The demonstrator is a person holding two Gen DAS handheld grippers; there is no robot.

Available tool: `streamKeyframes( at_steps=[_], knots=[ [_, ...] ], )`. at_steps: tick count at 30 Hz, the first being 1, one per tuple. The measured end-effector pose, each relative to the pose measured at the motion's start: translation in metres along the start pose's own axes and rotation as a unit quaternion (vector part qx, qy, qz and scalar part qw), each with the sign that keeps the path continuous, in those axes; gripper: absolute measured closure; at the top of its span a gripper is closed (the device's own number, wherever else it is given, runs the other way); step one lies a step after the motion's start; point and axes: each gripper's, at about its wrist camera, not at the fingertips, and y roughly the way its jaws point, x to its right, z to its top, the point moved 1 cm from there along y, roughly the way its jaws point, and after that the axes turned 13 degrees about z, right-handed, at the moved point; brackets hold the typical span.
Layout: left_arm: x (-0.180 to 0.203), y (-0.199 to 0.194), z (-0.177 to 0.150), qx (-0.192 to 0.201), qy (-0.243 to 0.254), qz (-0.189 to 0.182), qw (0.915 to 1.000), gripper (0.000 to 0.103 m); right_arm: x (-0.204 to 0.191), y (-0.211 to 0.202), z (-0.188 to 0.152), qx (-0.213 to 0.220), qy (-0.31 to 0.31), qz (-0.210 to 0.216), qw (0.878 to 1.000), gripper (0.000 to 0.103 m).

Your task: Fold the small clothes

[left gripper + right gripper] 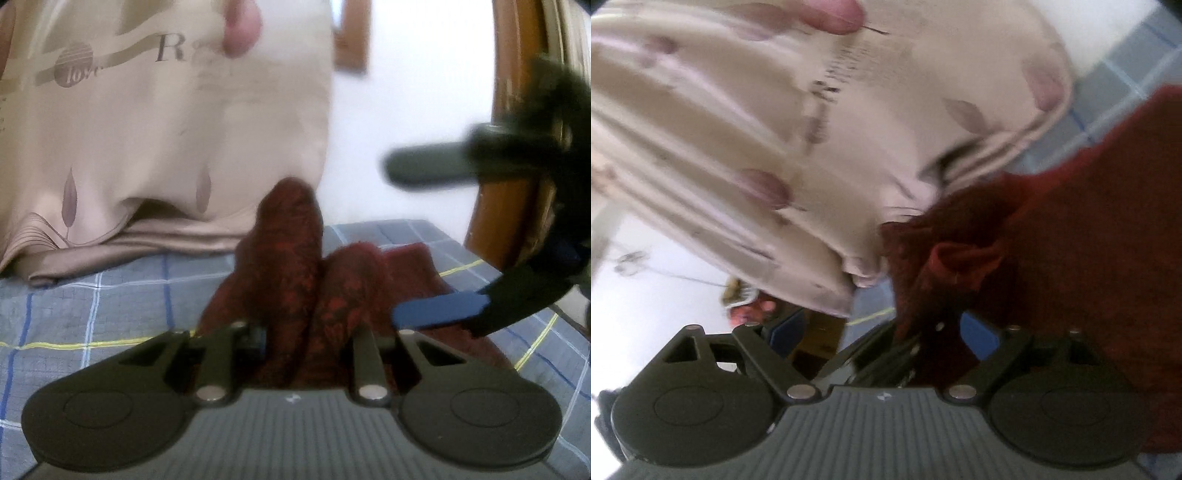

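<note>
A dark red knitted garment [284, 251] lies on the plaid sheet, and a bunch of it rises between my left gripper's fingers. My left gripper [293, 332] is shut on that bunch, its fingertips hidden by the cloth. In the left wrist view my right gripper [393, 242] comes in from the right, open wide, one blue pad [439, 310] low above the garment's right part and the other finger higher. In the right wrist view, tilted and blurred, the red garment [1071, 221] fills the right side. My right gripper [882, 332] stands open around the left gripper [905, 350] and the cloth it holds.
A beige printed quilt [147, 140] is piled on the bed behind the garment to the left, also the quilt [775, 129] in the right wrist view. The blue-grey plaid sheet [92, 302] covers the bed. A wooden bed frame [513, 206] stands at the right before a white wall.
</note>
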Motion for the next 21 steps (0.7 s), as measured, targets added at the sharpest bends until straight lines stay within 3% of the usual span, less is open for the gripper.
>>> streamKeyframes(
  at_steps=[9, 15, 17, 18, 20, 21],
  knots=[
    [0.034, -0.001, -0.014, 0.028, 0.074, 0.027, 0.9965, 0.08, 0.042, 0.004, -0.002, -0.003, 0.083, 0.007, 0.997, 0.014],
    [0.05, 0.0, -0.024, 0.046, 0.125, 0.05, 0.9899, 0.08, 0.049, 0.01, 0.004, -0.009, 0.079, -0.008, 0.997, 0.014],
    [0.055, -0.001, -0.026, 0.052, 0.143, 0.063, 0.9864, 0.08, 0.05, 0.011, 0.006, -0.01, 0.071, -0.022, 0.997, 0.019],
    [0.058, 0.0, -0.028, 0.054, 0.153, 0.064, 0.9847, 0.08, 0.05, 0.012, 0.006, -0.012, 0.063, -0.037, 0.997, 0.027],
    [0.06, 0.0, -0.03, 0.048, 0.161, 0.05, 0.9845, 0.073, 0.052, 0.011, 0.008, -0.016, 0.044, -0.067, 0.997, 0.043],
    [0.061, 0.0, -0.031, 0.049, 0.162, 0.044, 0.9845, 0.062, 0.056, 0.01, 0.01, -0.014, 0.041, -0.077, 0.996, 0.054]
  ],
)
